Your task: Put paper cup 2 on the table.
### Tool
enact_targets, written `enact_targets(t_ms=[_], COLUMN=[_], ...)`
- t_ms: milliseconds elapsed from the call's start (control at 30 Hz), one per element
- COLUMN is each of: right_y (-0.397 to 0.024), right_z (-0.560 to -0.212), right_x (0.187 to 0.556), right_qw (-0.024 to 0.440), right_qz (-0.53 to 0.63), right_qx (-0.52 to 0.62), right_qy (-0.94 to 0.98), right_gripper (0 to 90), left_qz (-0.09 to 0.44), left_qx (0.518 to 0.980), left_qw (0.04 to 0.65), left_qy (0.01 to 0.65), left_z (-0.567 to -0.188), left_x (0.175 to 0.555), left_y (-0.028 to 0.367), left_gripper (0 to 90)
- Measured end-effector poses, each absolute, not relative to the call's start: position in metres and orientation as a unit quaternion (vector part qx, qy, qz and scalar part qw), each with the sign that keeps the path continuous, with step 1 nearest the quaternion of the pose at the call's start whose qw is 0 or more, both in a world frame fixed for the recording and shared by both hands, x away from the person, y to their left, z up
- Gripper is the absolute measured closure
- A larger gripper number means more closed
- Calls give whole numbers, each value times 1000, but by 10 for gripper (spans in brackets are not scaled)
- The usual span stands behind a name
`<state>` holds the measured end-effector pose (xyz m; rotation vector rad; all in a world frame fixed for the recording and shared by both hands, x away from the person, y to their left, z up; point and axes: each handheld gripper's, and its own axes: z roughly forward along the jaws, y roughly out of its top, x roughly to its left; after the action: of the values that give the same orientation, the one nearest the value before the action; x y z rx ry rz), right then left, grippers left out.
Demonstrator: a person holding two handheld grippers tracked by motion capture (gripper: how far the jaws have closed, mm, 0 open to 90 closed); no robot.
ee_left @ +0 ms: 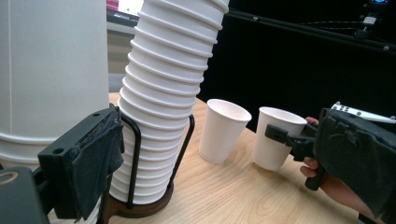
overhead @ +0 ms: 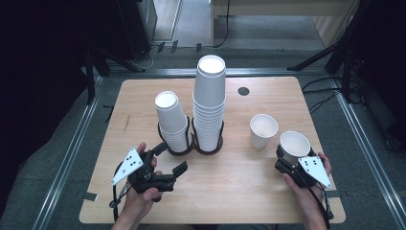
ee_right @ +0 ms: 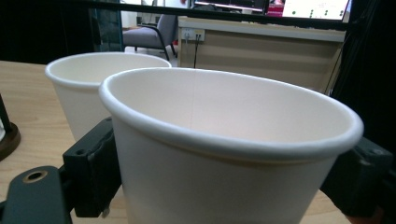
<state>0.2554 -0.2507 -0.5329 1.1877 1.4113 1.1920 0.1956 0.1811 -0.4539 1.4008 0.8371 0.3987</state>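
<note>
My right gripper [overhead: 288, 160] is shut on a white paper cup [overhead: 294, 145] near the table's right front; its jaws press both sides of the cup [ee_right: 224, 154] below the rim. The cup [ee_left: 275, 140] is upright, its base at or just above the tabletop. A second empty cup [overhead: 263, 130] stands just left of it, apart. My left gripper [overhead: 171, 159] is open with nothing in it, in front of two stacks of upside-down cups: a short stack [overhead: 170, 120] and a tall stack [overhead: 209, 103]. Each stack sits in a black wire holder [ee_left: 135, 154].
The wooden table [overhead: 143, 96] has a small black round cap [overhead: 243, 91] at the back. Bare wood lies along the front between my hands. Metal floor rails [overhead: 67, 158] and dark stand legs [overhead: 330, 52] surround the table.
</note>
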Motion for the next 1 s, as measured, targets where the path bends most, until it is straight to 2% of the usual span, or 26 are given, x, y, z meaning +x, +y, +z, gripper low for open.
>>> enact_targets(t_ms=[700,733,800,1000], right_y=[-250,-251,-251,-254], right_z=[-542,-541,-538,-534], right_x=[254,253,252,247], right_qw=[431,426,409,398], right_qz=[481,480,482,476], right_qx=[479,480,484,494], right_qy=[594,598,606,609], right_gripper=[100,87,0,0], left_qz=[178,178,179,190], left_qx=[619,619,617,617], left_qw=[667,667,667,661], left_qy=[375,375,377,384], left_z=[-454,-454,-454,-455], left_x=[195,195,196,195], left_y=[181,182,183,189], left_gripper=[20,20,20,20])
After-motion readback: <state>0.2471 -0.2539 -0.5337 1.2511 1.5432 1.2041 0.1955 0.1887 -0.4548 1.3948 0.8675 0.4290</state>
